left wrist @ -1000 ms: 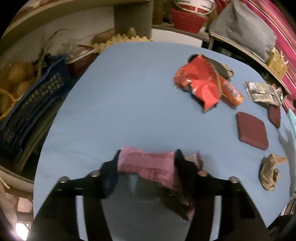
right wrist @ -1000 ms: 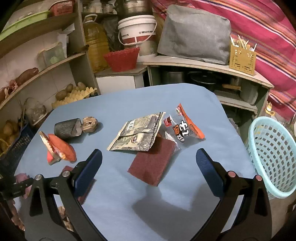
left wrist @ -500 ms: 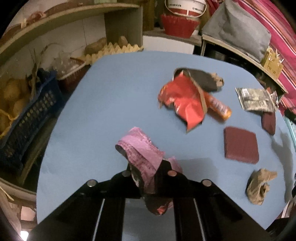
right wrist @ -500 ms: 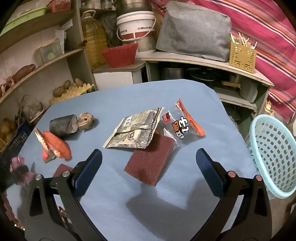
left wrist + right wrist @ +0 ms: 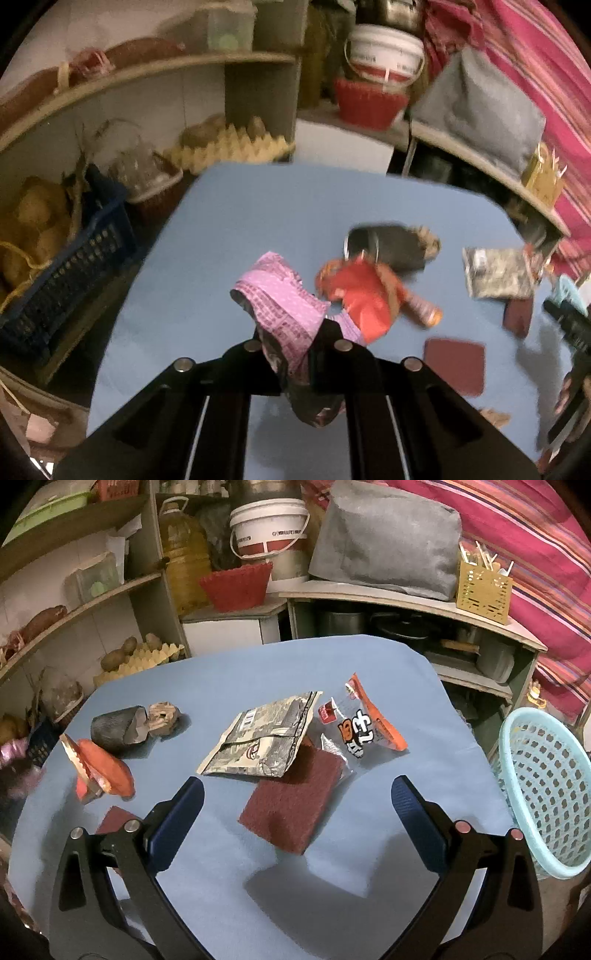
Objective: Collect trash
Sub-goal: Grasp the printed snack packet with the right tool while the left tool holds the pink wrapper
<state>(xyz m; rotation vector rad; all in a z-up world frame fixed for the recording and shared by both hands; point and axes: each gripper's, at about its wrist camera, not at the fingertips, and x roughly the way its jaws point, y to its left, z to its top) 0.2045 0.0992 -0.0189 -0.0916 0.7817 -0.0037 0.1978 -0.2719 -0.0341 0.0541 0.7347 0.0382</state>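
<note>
We are holding the pink wrapper (image 5: 284,306) in our left gripper (image 5: 293,345), whose two fingers are pressing tight on it, and it is hanging above the blue table (image 5: 221,229), not touching it. Our right gripper (image 5: 295,812) is standing wide apart with nothing between its fingers, over a dark red pad (image 5: 291,805). On the table a grey printed packet (image 5: 262,738) is lying partly over this pad, with an orange and clear wrapper (image 5: 362,723) just beside it. A red wrapper (image 5: 103,768) is sitting further left. The light blue basket (image 5: 546,786) is waiting beside the table's right edge.
</note>
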